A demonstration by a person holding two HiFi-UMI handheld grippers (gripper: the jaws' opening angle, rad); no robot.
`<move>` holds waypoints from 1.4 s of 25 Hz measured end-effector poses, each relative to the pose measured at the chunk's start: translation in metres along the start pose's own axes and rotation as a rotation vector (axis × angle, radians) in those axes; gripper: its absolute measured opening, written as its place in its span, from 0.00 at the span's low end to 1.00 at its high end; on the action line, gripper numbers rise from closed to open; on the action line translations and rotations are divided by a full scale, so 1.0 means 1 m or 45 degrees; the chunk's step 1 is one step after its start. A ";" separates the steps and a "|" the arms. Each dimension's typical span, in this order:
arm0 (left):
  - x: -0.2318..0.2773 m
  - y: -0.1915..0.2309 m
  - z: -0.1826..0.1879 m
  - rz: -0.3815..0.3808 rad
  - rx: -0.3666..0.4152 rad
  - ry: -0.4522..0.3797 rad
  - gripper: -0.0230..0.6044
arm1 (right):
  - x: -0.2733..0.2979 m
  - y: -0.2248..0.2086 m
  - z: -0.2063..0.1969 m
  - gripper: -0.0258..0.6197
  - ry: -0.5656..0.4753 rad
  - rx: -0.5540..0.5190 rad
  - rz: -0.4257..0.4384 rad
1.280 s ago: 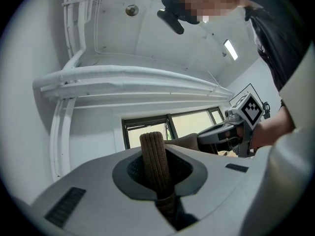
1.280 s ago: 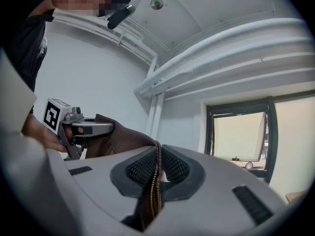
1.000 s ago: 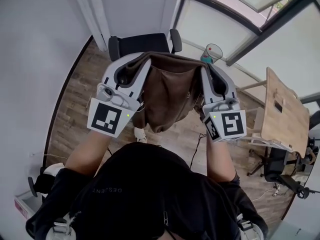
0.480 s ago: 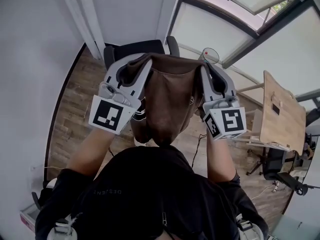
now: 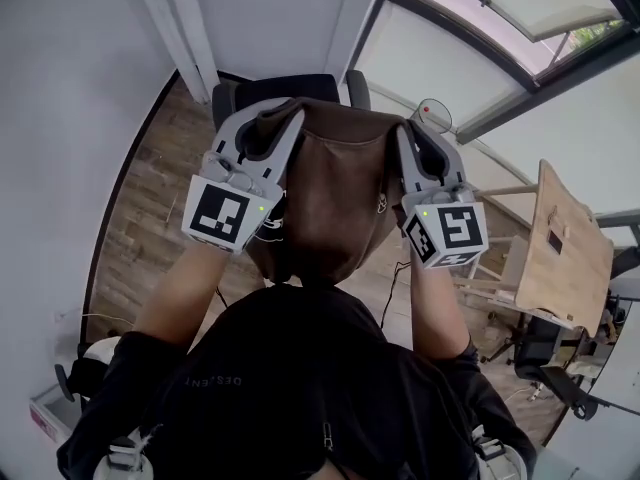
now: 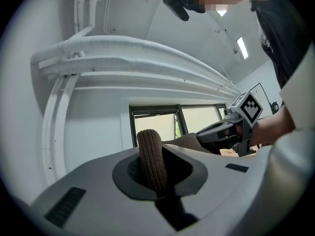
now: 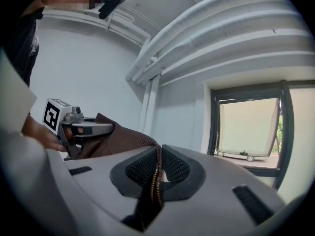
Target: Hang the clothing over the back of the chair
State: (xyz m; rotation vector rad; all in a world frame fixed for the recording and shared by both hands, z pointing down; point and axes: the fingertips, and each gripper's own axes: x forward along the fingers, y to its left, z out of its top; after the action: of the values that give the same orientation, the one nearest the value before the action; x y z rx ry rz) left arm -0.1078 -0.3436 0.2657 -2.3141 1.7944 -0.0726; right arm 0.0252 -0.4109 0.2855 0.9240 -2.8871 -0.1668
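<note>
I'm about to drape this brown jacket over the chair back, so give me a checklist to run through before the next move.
1. Left gripper shut on the ribbed edge: ok.
2. Right gripper shut on the zipper edge: ok.
3. Jacket spread between both grippers, hanging down: ok.
4. Black chair back straight ahead, beyond the jacket: ok.
5. Jacket held high enough to clear the chair back: cannot tell from these views.

Brown clothing (image 5: 335, 203) — black chair (image 5: 285, 88).
</note>
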 end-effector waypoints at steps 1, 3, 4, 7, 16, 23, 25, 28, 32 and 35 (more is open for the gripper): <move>0.003 0.002 -0.005 0.017 0.007 0.011 0.11 | 0.006 -0.003 -0.004 0.11 0.005 0.007 0.019; 0.009 0.009 -0.014 0.052 0.022 0.034 0.11 | 0.020 -0.006 -0.012 0.11 0.016 0.023 0.060; 0.012 0.012 -0.019 0.070 0.025 0.047 0.11 | 0.027 -0.006 -0.015 0.11 0.022 0.030 0.081; 0.017 0.024 -0.035 0.116 0.028 0.088 0.11 | 0.045 -0.007 -0.026 0.11 0.040 0.046 0.140; 0.028 0.041 -0.077 0.199 0.045 0.178 0.11 | 0.081 -0.006 -0.061 0.11 0.116 0.093 0.231; 0.040 0.050 -0.116 0.214 -0.003 0.261 0.11 | 0.102 -0.008 -0.089 0.13 0.198 0.111 0.264; 0.042 0.051 -0.124 0.215 -0.028 0.278 0.11 | 0.106 -0.008 -0.097 0.13 0.215 0.122 0.273; 0.046 0.052 -0.135 0.220 -0.051 0.296 0.11 | 0.112 -0.010 -0.106 0.13 0.230 0.140 0.283; 0.047 0.053 -0.146 0.225 -0.080 0.320 0.11 | 0.116 -0.010 -0.116 0.13 0.247 0.162 0.293; 0.049 0.052 -0.154 0.227 -0.102 0.343 0.12 | 0.118 -0.010 -0.123 0.14 0.274 0.178 0.305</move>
State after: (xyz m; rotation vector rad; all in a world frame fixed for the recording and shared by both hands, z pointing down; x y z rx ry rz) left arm -0.1710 -0.4237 0.4012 -2.2761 2.1630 -0.3028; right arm -0.0487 -0.4968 0.4141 0.5652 -2.8025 0.1468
